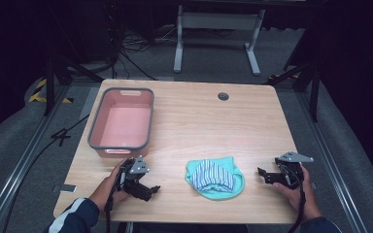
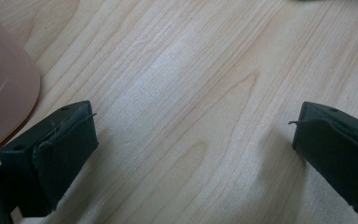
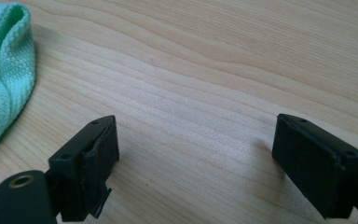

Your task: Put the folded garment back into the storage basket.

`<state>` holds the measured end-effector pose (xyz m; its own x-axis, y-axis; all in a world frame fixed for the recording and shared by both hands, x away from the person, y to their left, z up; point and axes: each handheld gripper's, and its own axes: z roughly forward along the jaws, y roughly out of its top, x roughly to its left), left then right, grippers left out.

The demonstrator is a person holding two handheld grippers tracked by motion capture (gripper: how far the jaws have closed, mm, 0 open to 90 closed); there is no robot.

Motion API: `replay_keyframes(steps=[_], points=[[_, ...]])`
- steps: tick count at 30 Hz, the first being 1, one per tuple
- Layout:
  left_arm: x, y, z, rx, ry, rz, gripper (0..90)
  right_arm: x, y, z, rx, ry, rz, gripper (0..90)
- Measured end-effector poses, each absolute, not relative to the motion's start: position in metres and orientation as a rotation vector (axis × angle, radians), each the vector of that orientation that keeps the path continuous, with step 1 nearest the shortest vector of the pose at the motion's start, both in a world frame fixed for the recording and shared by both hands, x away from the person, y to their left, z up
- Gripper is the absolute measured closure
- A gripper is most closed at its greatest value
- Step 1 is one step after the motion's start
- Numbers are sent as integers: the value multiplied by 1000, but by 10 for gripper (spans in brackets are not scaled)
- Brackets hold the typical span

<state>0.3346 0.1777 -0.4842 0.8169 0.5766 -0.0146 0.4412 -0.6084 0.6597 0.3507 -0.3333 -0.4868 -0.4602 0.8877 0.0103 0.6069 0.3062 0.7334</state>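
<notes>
Wooden counter (image 1: 194, 116), person at the near edge with a gripper in each hand. Left gripper (image 1: 148, 188) sits low at the near-left part of the counter, just in front of the pink bin (image 1: 122, 124), pointing toward the middle. In the left gripper view its jaws stand wide apart with bare wood between them, holding nothing; a corner of the pink bin (image 2: 4, 88) shows beside the left-hand jaw. Right gripper (image 1: 264, 174) is at the near-right, also low over the counter and pointing inward at the cloth. Its jaws are likewise spread wide and empty in the right gripper view, bare wood grain between them.

The cloth (image 1: 215, 177) is a mint-green knit piece, bunched, with a blue-and-white striped part on top. It lies flat on the counter near the front edge, between the two grippers, touched by neither. Right gripper view catches its green edge (image 3: 2, 70) off to the left of the jaws, near but clear of them. Bin is grey-rimmed, standing upright at the left side of the counter, well apart from the cloth.
</notes>
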Motion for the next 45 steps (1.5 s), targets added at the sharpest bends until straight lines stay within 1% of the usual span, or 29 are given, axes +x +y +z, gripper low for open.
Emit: replay_keyframes(steps=[10, 14, 16, 17, 19, 20, 21, 23, 24, 26, 27, 28, 30, 32, 40, 45], points=[[334, 178, -484, 2318, 737, 259, 3, 350, -333, -487, 1335, 2179, 956, 152], [336, 174, -481, 2362, 706, 240, 12, 349, -332, -486, 1350, 2169, 949, 152], [337, 169, -479, 2371, 687, 235, 51, 347, -332, -485, 1362, 2175, 937, 160], [337, 167, -478, 2373, 669, 235, 88, 347, -332, -484, 1362, 2183, 934, 182], [338, 161, -475, 2385, 632, 213, 180, 345, -331, -482, 1352, 2204, 935, 258], [338, 158, -474, 2396, 623, 215, 184, 344, -331, -480, 1334, 2231, 969, 302], [339, 154, -473, 2394, 608, 215, 174, 343, -330, -479, 1320, 2259, 1020, 320], [343, 149, -470, 2373, 604, 188, 243, 340, -326, -474, 1301, 2268, 1054, 333], [345, 145, -469, 2352, 613, 181, 258, 339, -323, -471, 1278, 2272, 1058, 348], [349, 135, -467, 2339, 608, 163, 251, 338, -315, -466, 1255, 2285, 1078, 363], [349, 135, -467, 2339, 608, 163, 269, 338, -315, -466, 1255, 2285, 1078, 363], [352, 122, -464, 2326, 612, 187, 284, 340, -302, -461, 1200, 2312, 1078, 388], [355, 113, -462, 2313, 607, 187, 308, 342, -290, -458, 1183, 2325, 1094, 395], [356, 107, -462, 2307, 616, 189, 316, 344, -284, -457, 1165, 2337, 1094, 398], [367, 71, -467, 2308, 590, 197, 320, 358, -237, -457, 1051, 2418, 1057, 421], [372, 59, -476, 2337, 607, 187, 291, 362, -227, -465, 1051, 2453, 1000, 423]])
